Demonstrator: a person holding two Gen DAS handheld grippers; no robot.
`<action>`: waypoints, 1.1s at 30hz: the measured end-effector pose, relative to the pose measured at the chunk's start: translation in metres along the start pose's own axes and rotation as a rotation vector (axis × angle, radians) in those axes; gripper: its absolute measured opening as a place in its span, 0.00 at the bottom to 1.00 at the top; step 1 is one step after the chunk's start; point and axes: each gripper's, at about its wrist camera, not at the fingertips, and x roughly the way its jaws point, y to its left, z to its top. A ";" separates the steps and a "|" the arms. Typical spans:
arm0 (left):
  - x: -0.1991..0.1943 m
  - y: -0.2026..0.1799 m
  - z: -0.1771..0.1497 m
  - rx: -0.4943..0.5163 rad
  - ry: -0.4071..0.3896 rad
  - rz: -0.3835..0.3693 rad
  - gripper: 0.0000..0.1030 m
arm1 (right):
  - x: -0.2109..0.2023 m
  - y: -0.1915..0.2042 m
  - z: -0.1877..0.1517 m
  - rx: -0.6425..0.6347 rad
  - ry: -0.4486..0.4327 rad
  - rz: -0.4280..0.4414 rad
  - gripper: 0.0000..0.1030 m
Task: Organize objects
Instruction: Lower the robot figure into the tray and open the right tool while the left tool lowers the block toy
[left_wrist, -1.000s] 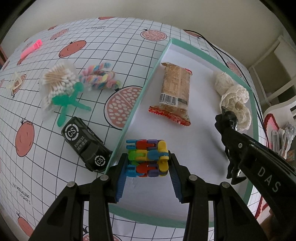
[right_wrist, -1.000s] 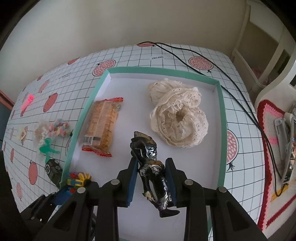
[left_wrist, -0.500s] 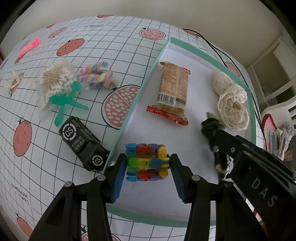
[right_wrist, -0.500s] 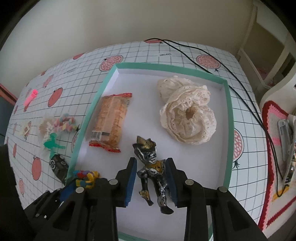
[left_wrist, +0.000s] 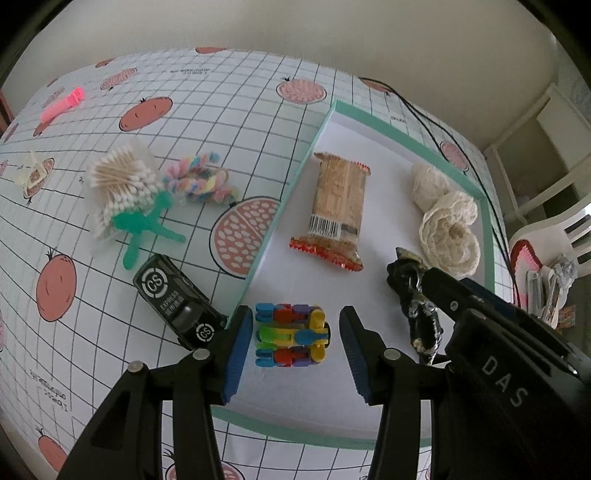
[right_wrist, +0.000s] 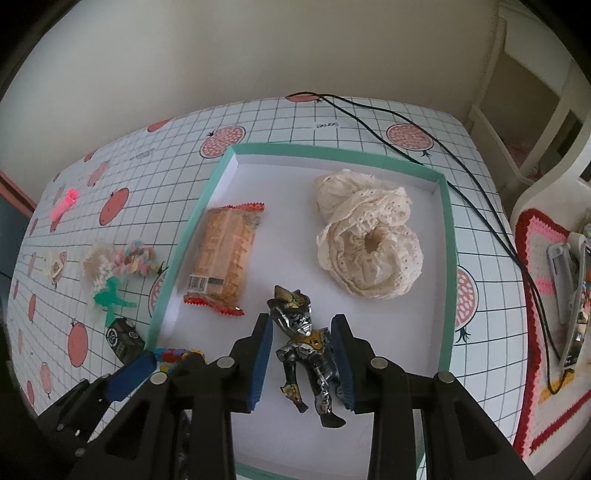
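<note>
Both grippers stand open over the tray (left_wrist: 384, 127), holding nothing: the left gripper (left_wrist: 291, 345) straddles the block toy (left_wrist: 290, 334), the right gripper (right_wrist: 301, 356) the figure (right_wrist: 306, 345). Swabs (left_wrist: 122, 184), candy (left_wrist: 199, 182) and car (left_wrist: 177, 306) wait left of the tray.

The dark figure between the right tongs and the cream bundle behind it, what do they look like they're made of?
The dark figure looks like hard moulded plastic with a glossy metallic black, silver and gold coating: sharp highlights glint on its head and legs, though painted metal can't be ruled out. The cream bundle looks like soft matte fabric, probably cotton lace: it lies in gathered folds with small eyelet holes along the edges.
</note>
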 end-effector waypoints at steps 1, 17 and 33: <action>-0.002 0.001 0.000 0.001 -0.004 0.002 0.49 | 0.000 0.000 0.000 0.007 0.000 0.003 0.36; -0.012 0.006 0.018 -0.063 -0.091 0.002 0.49 | 0.004 -0.013 0.000 0.058 0.000 0.001 0.35; -0.019 0.022 0.023 -0.121 -0.149 0.057 0.83 | 0.009 -0.012 0.000 0.063 0.014 -0.006 0.56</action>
